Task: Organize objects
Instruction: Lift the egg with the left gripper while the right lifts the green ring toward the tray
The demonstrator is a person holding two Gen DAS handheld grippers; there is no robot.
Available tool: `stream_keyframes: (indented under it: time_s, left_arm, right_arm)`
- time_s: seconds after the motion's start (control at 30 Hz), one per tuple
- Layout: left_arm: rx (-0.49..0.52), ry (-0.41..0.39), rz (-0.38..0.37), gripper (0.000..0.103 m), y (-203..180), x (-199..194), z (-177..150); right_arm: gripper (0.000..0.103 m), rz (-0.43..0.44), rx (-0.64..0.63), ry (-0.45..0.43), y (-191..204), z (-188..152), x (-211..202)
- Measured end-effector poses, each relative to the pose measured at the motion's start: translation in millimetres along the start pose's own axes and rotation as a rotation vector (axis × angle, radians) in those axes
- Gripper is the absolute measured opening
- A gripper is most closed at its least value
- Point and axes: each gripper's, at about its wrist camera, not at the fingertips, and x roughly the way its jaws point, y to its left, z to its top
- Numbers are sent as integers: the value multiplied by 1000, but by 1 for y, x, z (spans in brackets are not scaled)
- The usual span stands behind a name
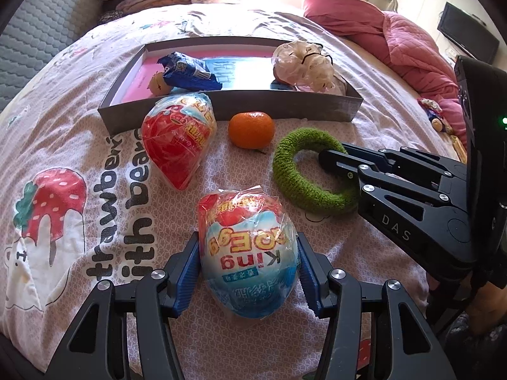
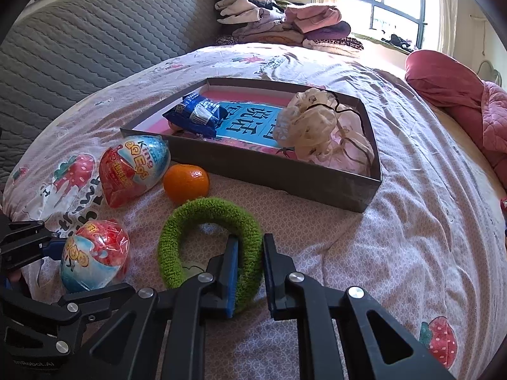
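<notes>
The left gripper (image 1: pixel 248 274) clamps the nearer wrapped toy egg (image 1: pixel 248 253) between its fingers. The right gripper (image 2: pixel 250 275) pinches the green fuzzy ring (image 2: pixel 209 243) – its far arc lies ahead of the fingertips, just short of the orange (image 2: pixel 186 182) and the grey box (image 2: pixel 285 174).

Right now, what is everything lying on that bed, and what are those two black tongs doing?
Toy eggs: two, red and blue wrapped; one between the left tongs, one by the box front.
Orange: one, orange; on the sheet before the box.
Ring: one, fuzzy green; beside the orange.
Box: one, grey, shallow; mid-bed.
Packet: one, blue; in the box, left.
Bag: one, clear, crumpled; in the box, right.
Clothes: a folded pile; bed's far end.
Quilt: pink; far right.
Left tongs: black, pads against an egg.
Right tongs: black, shut on the ring.
</notes>
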Motion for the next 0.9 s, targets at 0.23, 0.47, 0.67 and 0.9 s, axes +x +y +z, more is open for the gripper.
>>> stream_keyframes:
  time_s: [0.23,0.47,0.67,0.9]
  left_arm:
    - [14,-42,-6,57,-2,-9,2]
    - [32,-80,9,57,-4,-18,5]
    - [32,-119,19,57,-2,-29,13]
    - [37,-168,27,57,0,-42,25]
  right_arm:
    - [14,10,16,-24,-2,3,-6]
    - [14,23,39,-59,-6,6,-13]
    - [14,26,60,-109,-9,12,-25]
    - [14,27,91,-167,-16,19,-41]
